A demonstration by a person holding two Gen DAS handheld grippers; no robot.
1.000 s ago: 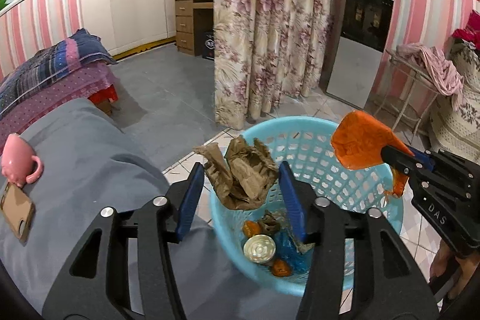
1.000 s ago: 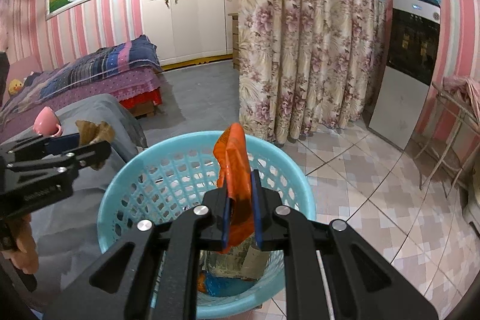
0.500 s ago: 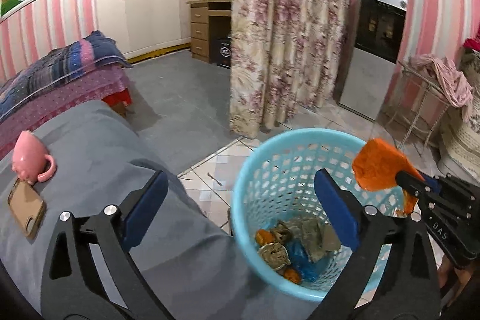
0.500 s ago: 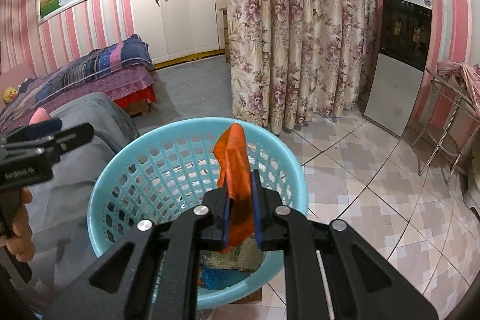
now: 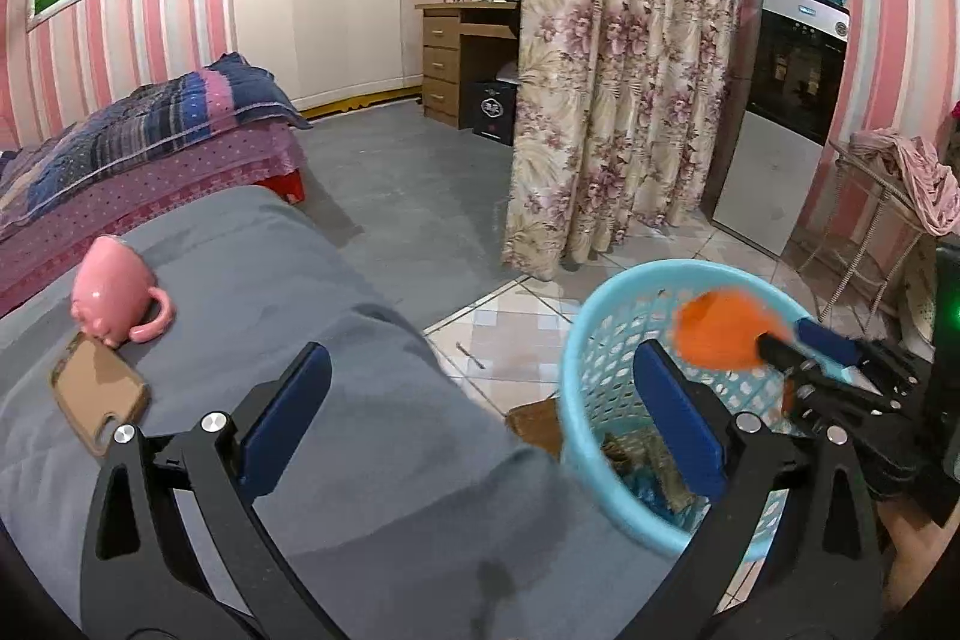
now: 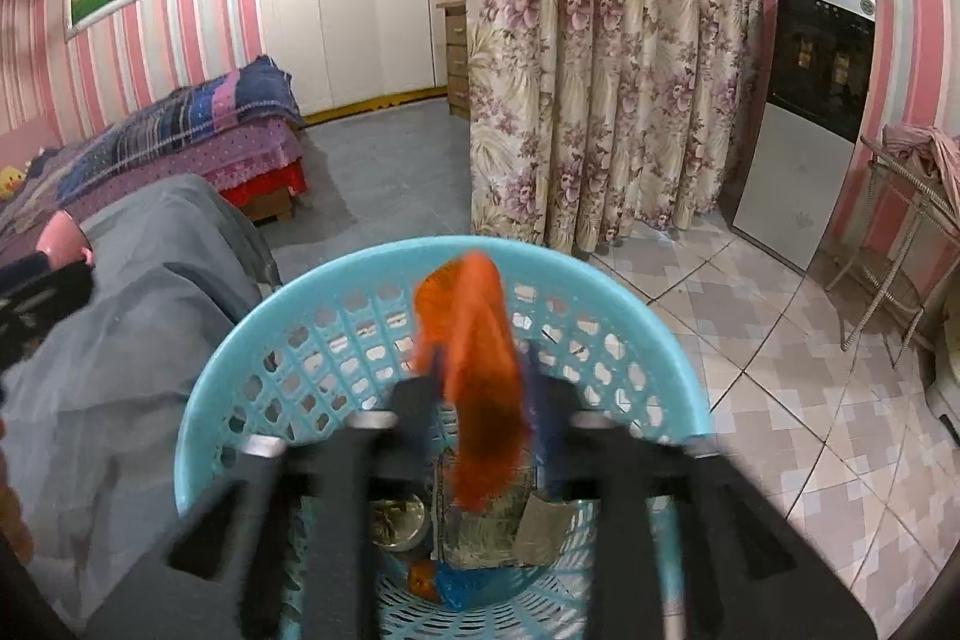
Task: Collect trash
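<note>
Your right gripper (image 6: 480,394) is opening its jaws around the orange wrapper (image 6: 474,358), which is hanging between them over the blue basket (image 6: 240,358). It is looking light, limp and crinkly, so it is likely falling slowly; any regrip belongs on its bunched middle. Your left gripper (image 5: 480,418) is standing wide and empty above the grey cover (image 5: 336,340), beyond it the pink mug (image 5: 114,292)

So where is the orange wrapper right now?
The orange wrapper hangs between the fingers of the right claw, which are opening, just above the blue basket. In the left wrist view it shows at the right, over the basket's rim.
</note>
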